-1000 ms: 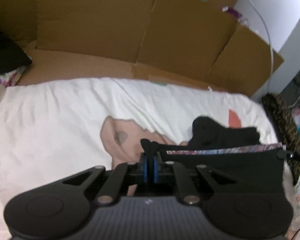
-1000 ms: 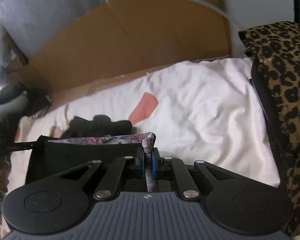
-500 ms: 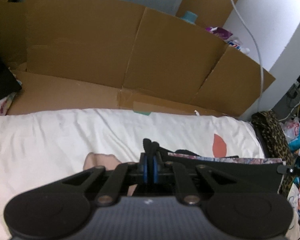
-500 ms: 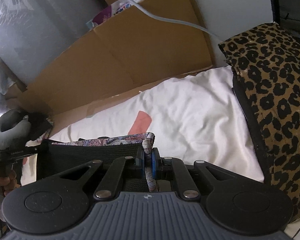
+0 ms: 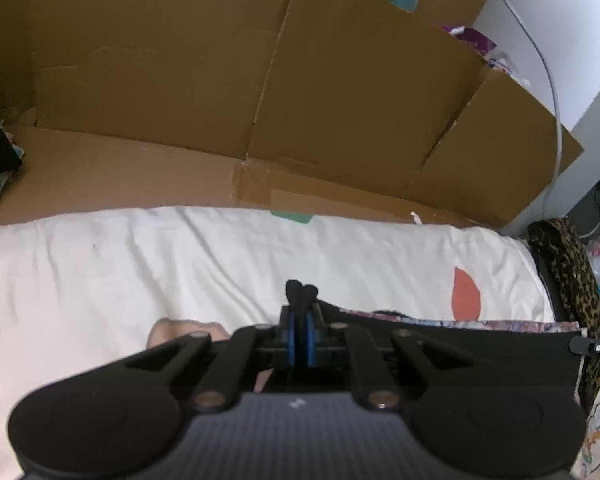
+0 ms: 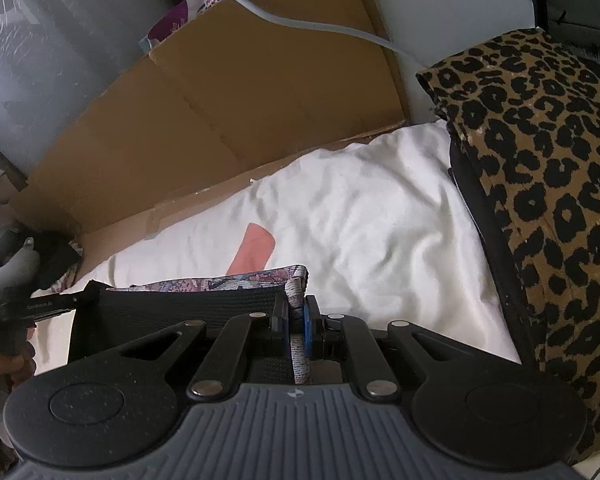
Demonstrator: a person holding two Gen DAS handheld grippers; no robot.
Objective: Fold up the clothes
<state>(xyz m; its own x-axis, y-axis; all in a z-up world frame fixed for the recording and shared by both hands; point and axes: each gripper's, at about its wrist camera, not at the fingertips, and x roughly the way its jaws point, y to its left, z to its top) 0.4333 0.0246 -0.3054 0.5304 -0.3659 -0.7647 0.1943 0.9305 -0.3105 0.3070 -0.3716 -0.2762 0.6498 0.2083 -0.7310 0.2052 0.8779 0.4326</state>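
Stretched taut above the white bed, near its right edge: dark garment with patterned lining, long axis running gripper to gripper. Left gripper clamped on one top corner, right gripper on the other (each equally near, cloth hanging below).

Dim, soft indoor light; left view blurred, fisheye edges bent and dark
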